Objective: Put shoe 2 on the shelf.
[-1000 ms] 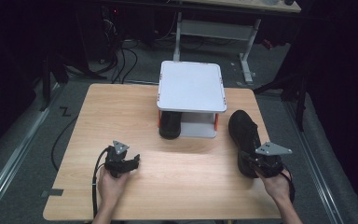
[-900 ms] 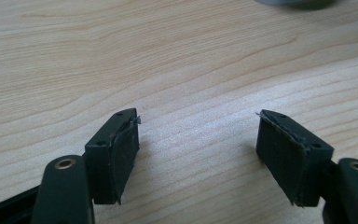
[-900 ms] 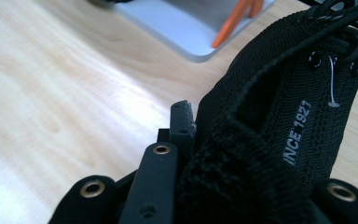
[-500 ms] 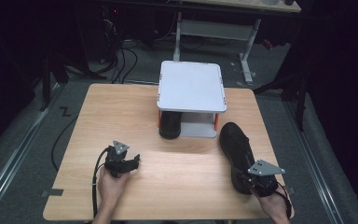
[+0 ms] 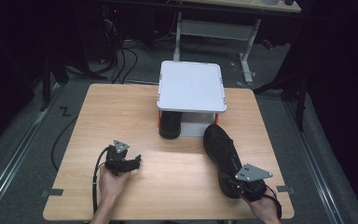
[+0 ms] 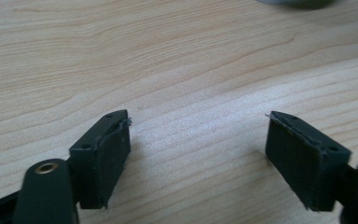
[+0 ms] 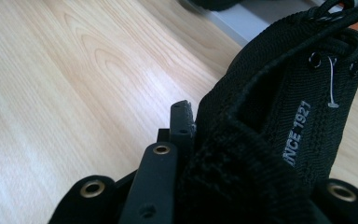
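Note:
A black shoe (image 5: 220,148) lies on the wooden table (image 5: 121,116) at the right, its toe toward the white shelf (image 5: 191,86). My right gripper (image 5: 243,185) is shut on its heel collar. In the right gripper view the knit collar (image 7: 284,93) sits between the jaws of that gripper (image 7: 235,154). A second black shoe (image 5: 169,126) stands under the shelf on its left side. My left gripper (image 5: 134,163) rests low over the table at the front left. Its jaws (image 6: 198,154) have just been opening, and between them is bare wood.
The shelf stands at the middle back of the table, with room under its right half. Bare wood lies between the two grippers. Beyond the table are cables (image 5: 121,56) on the floor and a desk frame (image 5: 214,30).
My right gripper has drawn the black shoe left and toward the front edge, and the toe has come near the shelf's front right corner. The left hand has stayed in place.

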A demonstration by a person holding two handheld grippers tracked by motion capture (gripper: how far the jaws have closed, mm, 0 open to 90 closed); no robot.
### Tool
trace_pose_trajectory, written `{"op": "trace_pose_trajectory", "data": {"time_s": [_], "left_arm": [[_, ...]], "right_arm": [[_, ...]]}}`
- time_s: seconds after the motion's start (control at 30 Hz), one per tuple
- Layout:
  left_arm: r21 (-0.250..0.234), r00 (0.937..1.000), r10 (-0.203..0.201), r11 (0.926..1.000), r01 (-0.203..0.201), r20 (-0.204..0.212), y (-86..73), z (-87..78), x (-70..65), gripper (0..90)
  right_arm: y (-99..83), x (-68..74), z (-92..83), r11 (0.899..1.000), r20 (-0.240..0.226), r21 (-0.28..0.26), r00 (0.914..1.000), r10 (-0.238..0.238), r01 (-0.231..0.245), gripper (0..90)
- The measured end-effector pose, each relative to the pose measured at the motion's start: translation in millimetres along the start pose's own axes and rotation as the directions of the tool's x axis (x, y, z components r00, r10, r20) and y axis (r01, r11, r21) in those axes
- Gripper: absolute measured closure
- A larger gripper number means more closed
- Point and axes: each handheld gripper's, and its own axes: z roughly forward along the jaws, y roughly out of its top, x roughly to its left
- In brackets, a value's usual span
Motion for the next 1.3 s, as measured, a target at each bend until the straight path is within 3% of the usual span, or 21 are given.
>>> {"op": "trace_pose_trajectory", "data": {"time_s": [0.07, 0.57, 0.7, 0.93, 1.3], "left_arm": [[-0.001, 1.0, 0.005, 1.0, -0.005, -0.004, 2.3, 0.5, -2.5, 20.6], [-0.049, 0.9925, -0.023, 0.9984, 0.029, 0.12, 42.1, -5.8, -38.5, 20.4], [-0.06, 0.9925, -0.017, 0.9979, 0.024, 0.121, 57.3, -5.6, -49.5, 19.4], [-0.067, 0.9798, -0.066, 0.9946, 0.08, 0.189, 92.6, -4.5, -68.8, 19.7], [-0.11, 0.9672, -0.071, 0.9889, 0.1, 0.244, 133.7, 6.6, -103.5, 21.5]], "right_arm": [[4.8, -0.4, 4.2, 1.0, -0.003, -0.005, 1.0, -0.004, 0.004, 83.4], [45.3, -5.0, 40.2, 1.0, -0.016, -0.016, 0.9998, -0.013, 0.012, 83.4], [52.9, -8.2, 47.5, 1.0, -0.016, -0.015, 0.9999, -0.003, 0.003, 83.3], [60.4, -12.6, 59.8, 1.0, -0.002, 0.01, 0.9999, 0.016, -0.016, 83.3], [65.8, -16.2, 78.5, 0.998, -0.003, 0.038, 0.999, 0.044, -0.044, 83.2]]}}
